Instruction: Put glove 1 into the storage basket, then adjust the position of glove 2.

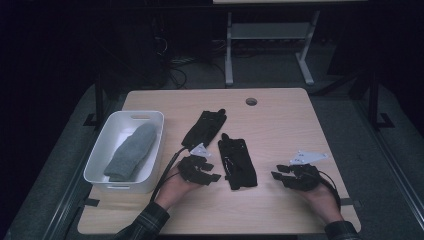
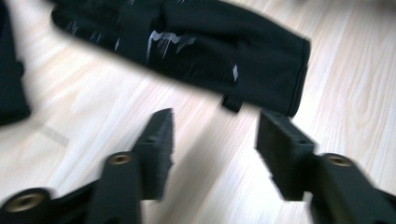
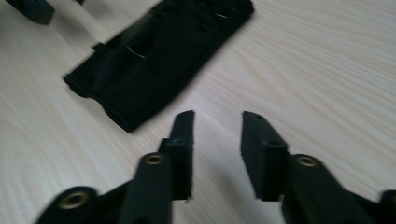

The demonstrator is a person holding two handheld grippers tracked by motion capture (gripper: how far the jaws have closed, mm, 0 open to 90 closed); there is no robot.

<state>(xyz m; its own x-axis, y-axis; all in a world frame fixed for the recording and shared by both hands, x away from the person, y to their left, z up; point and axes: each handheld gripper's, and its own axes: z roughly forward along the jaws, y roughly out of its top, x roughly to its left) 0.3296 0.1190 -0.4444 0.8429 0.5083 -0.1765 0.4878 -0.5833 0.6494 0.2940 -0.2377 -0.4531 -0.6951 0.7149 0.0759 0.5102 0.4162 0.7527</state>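
Black gloves, both loose on the wood table [image 1: 280, 200]. Left gripper [image 1: 212, 172] sits released, jaws apart and empty, at 9 o'clock of the near glove [image 1: 237, 164]; right gripper [image 1: 278, 172] also parted and empty, well apart at its 3 o'clock. Far glove [image 1: 205, 127] lies at 11 o'clock. White bin [image 1: 100, 160] already holds a grey sock [image 1: 131, 151]; judging by that, gloves remain. Left gripper view adds the near glove's [image 2: 201, 51] cuff tab; right gripper view shows bare wood between its pads [image 3: 184, 140].
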